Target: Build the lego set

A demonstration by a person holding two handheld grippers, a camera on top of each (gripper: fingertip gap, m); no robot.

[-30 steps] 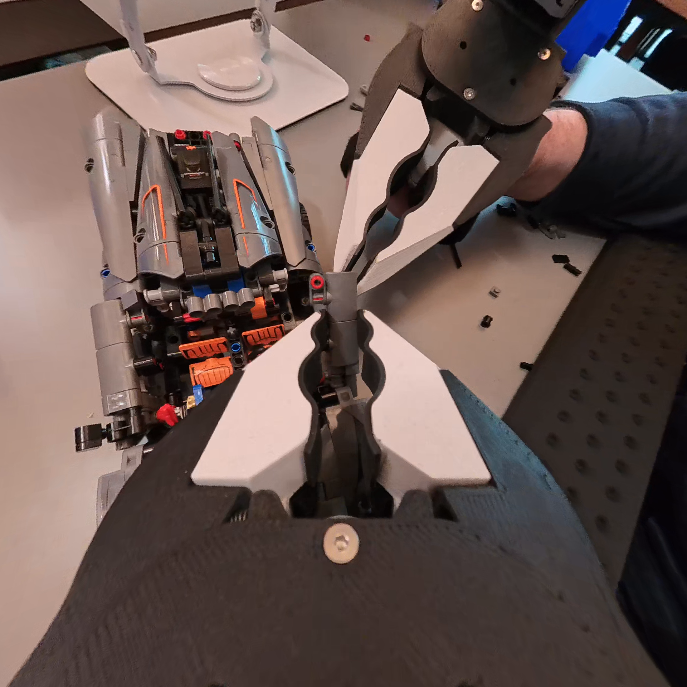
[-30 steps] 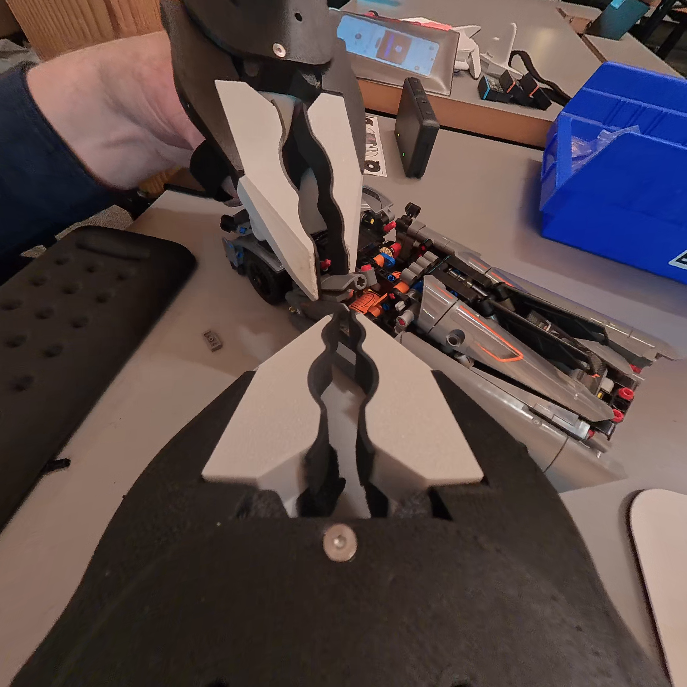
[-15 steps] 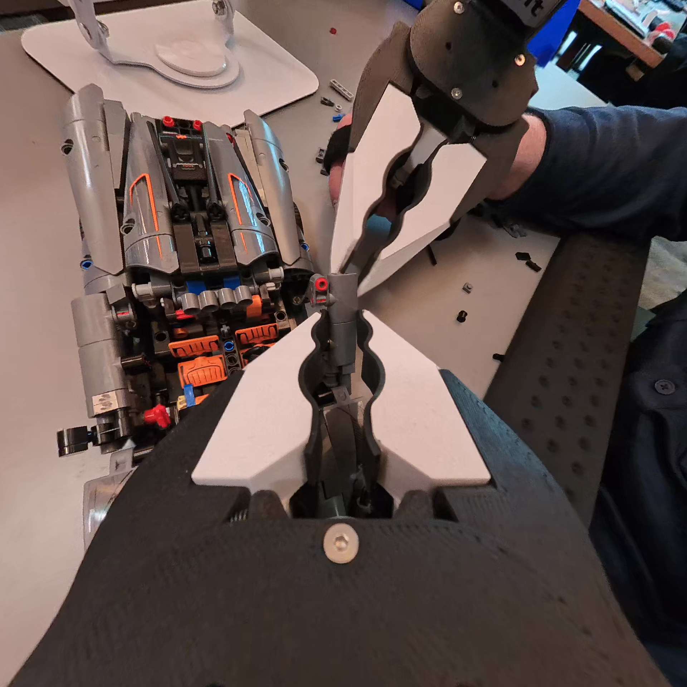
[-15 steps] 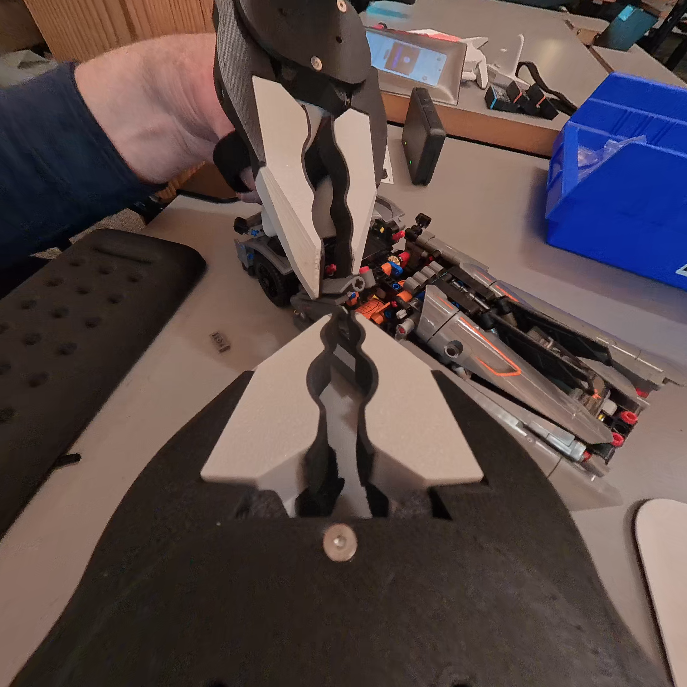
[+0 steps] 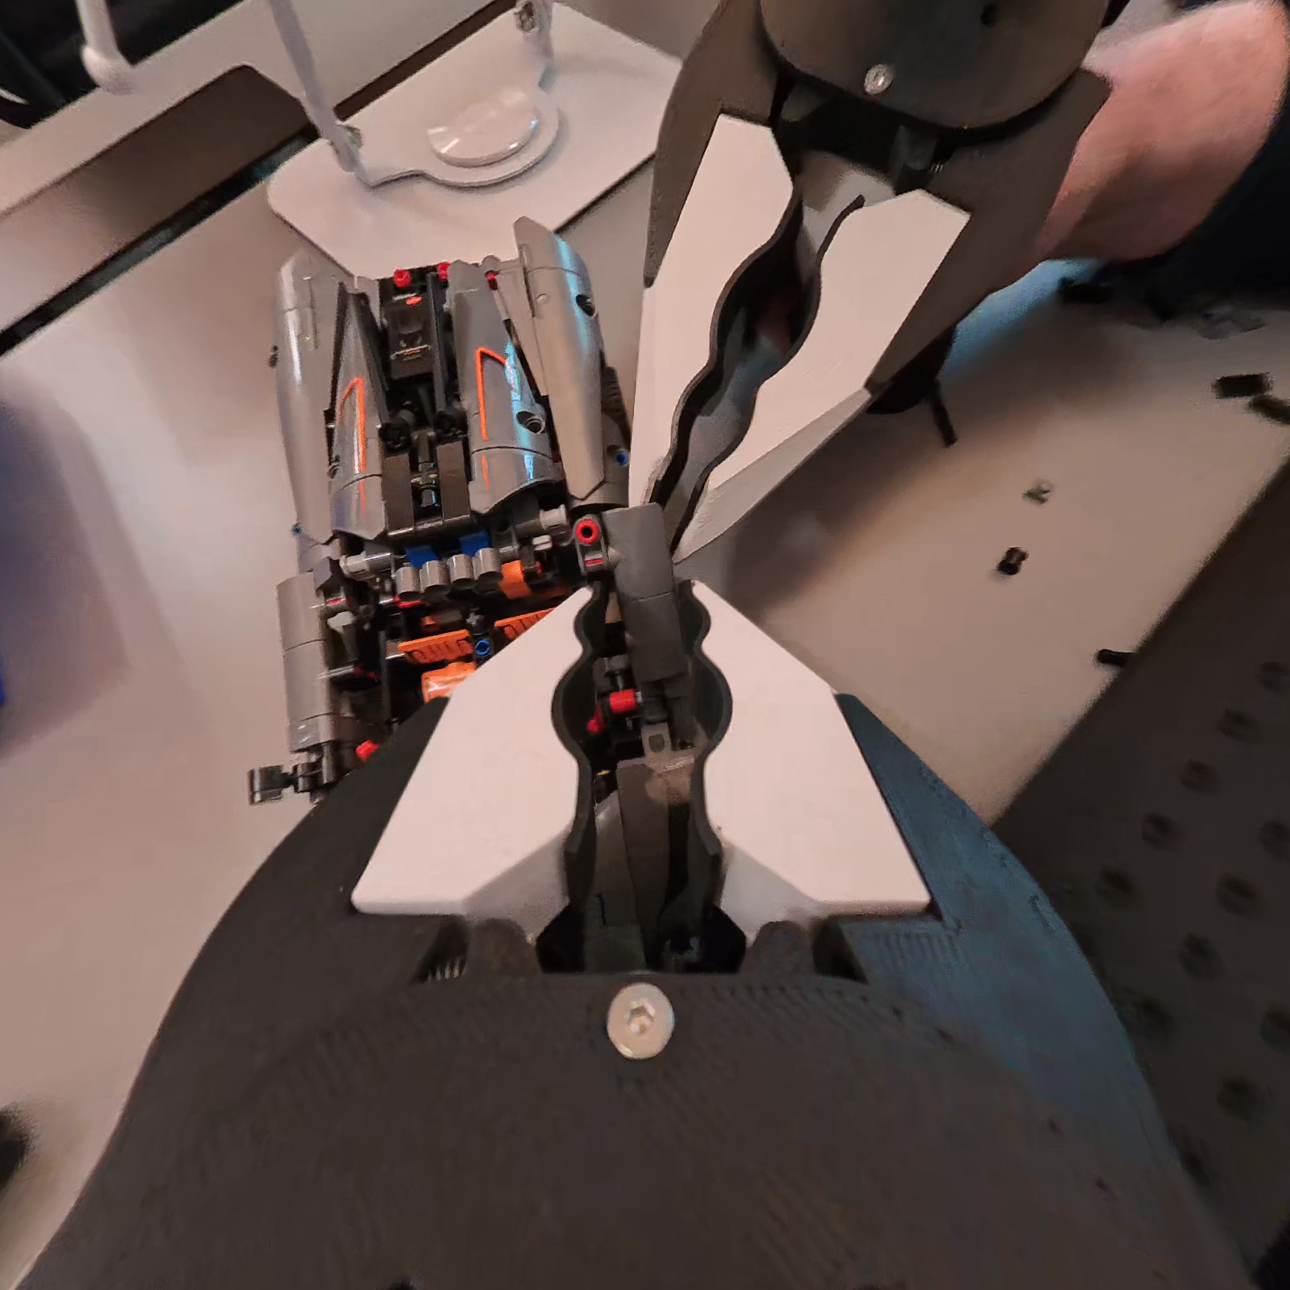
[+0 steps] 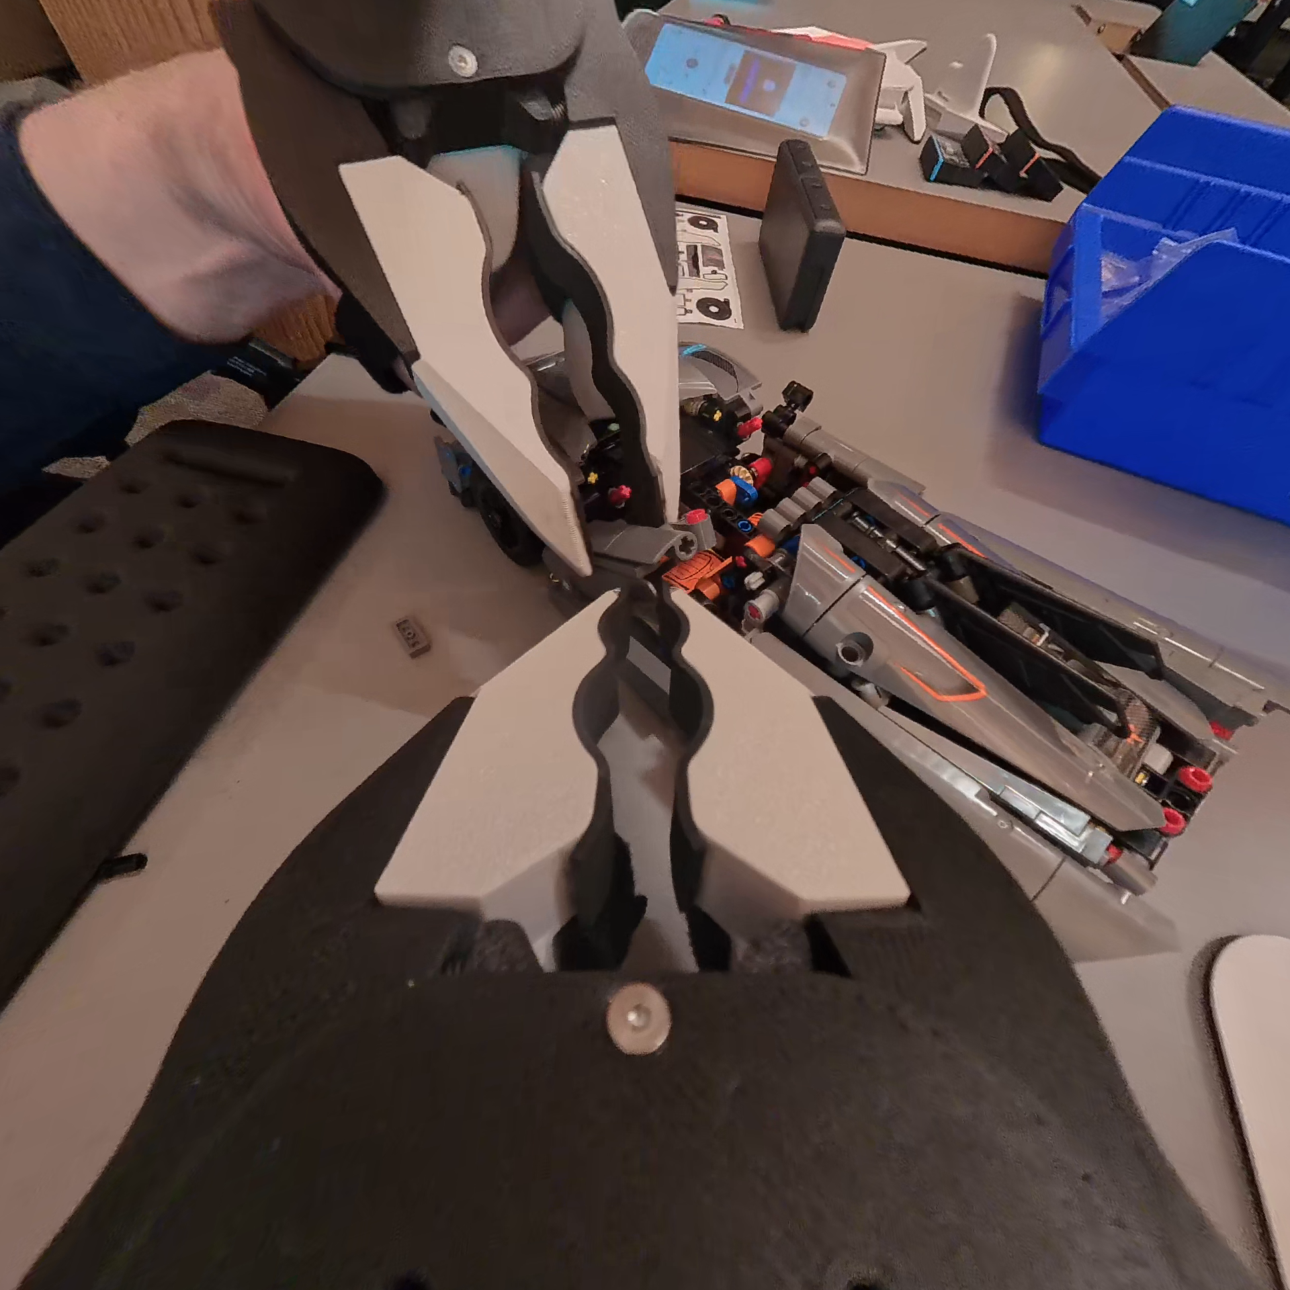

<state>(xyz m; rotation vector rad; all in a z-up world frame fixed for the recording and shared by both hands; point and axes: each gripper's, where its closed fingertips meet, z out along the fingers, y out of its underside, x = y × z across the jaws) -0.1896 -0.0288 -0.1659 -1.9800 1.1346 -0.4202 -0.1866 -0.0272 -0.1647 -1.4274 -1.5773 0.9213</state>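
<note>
The grey, black and orange lego car [image 5: 433,433] lies on the table, and it also shows in the right wrist view [image 6: 907,628]. My left gripper [image 5: 646,593] is shut on a dark grey side panel [image 5: 639,551] at the car's right flank. My right gripper [image 6: 646,600] is shut, with its tips pinching the far end of that same panel [image 6: 642,544]. The two grippers meet tip to tip: the right one [image 5: 663,534] comes in from the upper right, and the left one [image 6: 621,551] comes down from above. What lies under the panel is hidden.
A white stand base [image 5: 454,160] sits behind the car. A black perforated mat [image 5: 1187,838] lies along the table edge with small loose pieces [image 5: 1012,558] beside it. A blue bin [image 6: 1187,314], a black box [image 6: 799,230] and a small grey piece [image 6: 412,636] are nearby. Left and right tips are no more than a few centimetres apart.
Both grippers keep their hold at the panel. The pair has shifted and tilted a little over the car's flank, and the other gripper looms closer in each view.
</note>
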